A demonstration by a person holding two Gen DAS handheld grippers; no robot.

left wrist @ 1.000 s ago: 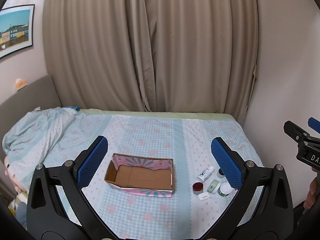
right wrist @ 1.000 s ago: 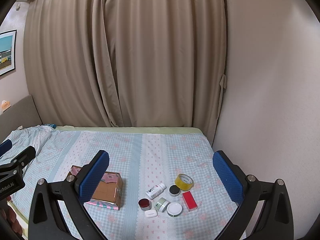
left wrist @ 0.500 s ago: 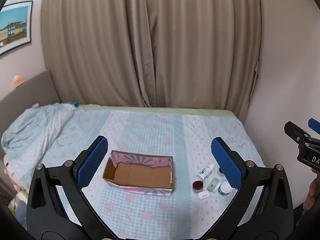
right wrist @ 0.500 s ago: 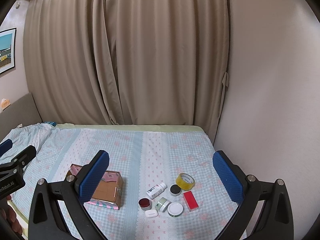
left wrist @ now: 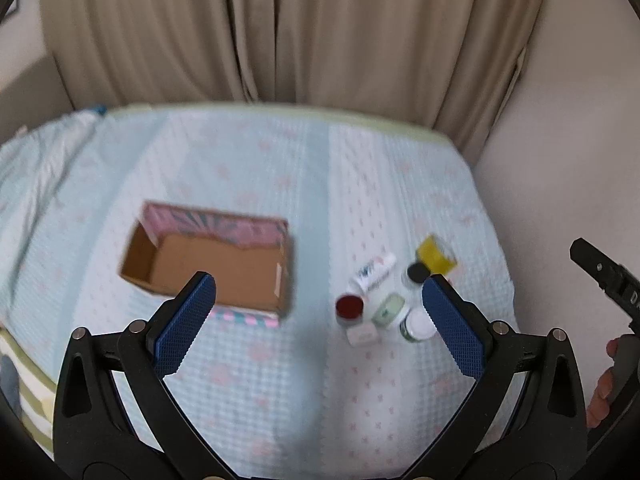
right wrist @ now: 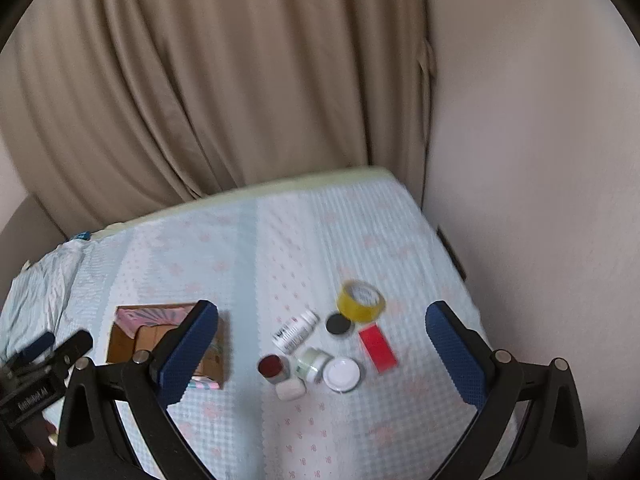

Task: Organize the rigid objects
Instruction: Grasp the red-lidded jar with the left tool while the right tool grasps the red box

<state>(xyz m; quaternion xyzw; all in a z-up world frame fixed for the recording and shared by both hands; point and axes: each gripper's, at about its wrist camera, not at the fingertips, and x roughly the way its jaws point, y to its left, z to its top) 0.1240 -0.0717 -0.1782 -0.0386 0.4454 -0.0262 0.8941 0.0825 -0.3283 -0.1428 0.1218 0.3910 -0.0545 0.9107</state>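
An open cardboard box (left wrist: 212, 264) with pink patterned sides lies on the bed; it also shows in the right wrist view (right wrist: 132, 340). To its right sits a cluster: a yellow tape roll (right wrist: 360, 300), a white bottle (right wrist: 296, 332), a black lid (right wrist: 338, 323), a red flat box (right wrist: 378, 349), a dark red jar (right wrist: 272, 367), a green jar (right wrist: 313, 364), a white round jar (right wrist: 342, 374) and a small white case (right wrist: 291, 389). My left gripper (left wrist: 318, 316) is open and empty above the bed. My right gripper (right wrist: 320, 348) is open and empty above the cluster.
The bed (right wrist: 240, 248) has a light blue checked cover. Beige curtains (left wrist: 280, 32) hang behind it and a wall (right wrist: 540, 160) runs along its right side. A crumpled blanket (left wrist: 36, 168) lies at the left.
Both grippers have moved forward and tilted down toward the bed; the box and the cluster look larger and nearer. The views are blurred by motion. Both stay open.
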